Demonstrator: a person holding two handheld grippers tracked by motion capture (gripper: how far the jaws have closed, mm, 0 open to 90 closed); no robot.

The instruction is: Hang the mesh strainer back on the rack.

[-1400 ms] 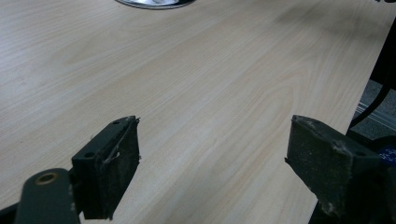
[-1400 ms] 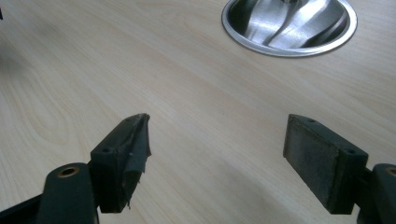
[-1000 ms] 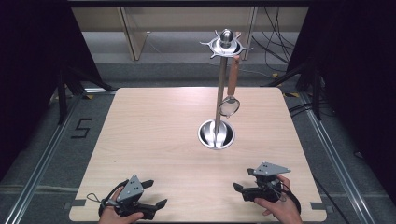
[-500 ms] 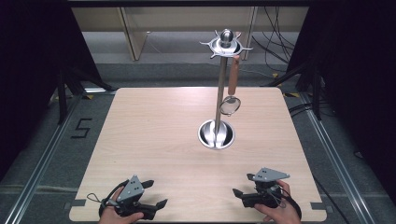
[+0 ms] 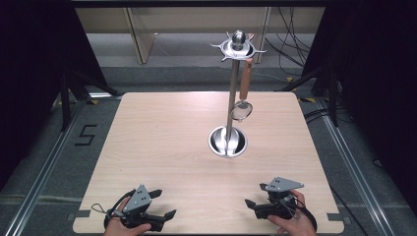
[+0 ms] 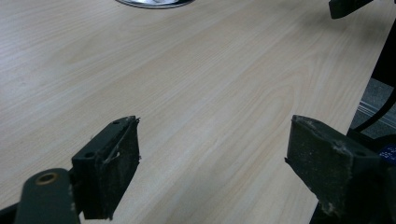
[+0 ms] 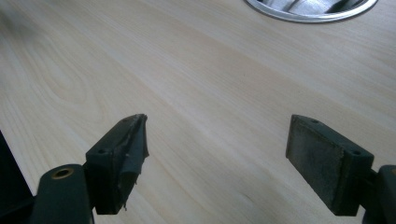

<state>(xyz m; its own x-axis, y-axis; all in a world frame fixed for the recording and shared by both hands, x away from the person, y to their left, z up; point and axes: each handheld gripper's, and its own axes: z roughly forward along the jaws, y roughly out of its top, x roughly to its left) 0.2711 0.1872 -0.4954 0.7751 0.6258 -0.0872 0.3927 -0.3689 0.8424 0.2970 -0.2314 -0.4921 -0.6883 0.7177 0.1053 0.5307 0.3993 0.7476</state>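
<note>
A metal utensil stand (image 5: pixel 231 98) rises from a round steel base (image 5: pixel 227 142) at the table's middle right. From its top hub (image 5: pixel 238 46) hangs a utensil with a wooden handle (image 5: pixel 244 81) and a round metal head (image 5: pixel 241 110). My left gripper (image 5: pixel 164 203) rests near the table's front left edge, open, nothing between its fingers (image 6: pixel 109 172). My right gripper (image 5: pixel 254 195) lies near the front right edge, also open and empty, its fingers (image 7: pixel 327 163) spread wide above bare wood. The base's rim (image 7: pixel 310 9) shows at the top of the right gripper view.
The light wooden table (image 5: pixel 162 137) sits on a grey floor with rails on both sides. Black curtains flank the scene and cables (image 5: pixel 290 49) lie behind the table. The stand's base rim (image 6: pixel 154 3) and the other gripper's tip (image 6: pixel 348 5) appear in the left gripper view.
My right gripper has shifted slightly back toward the near edge of the table. The left gripper has barely moved. Both stay open.
</note>
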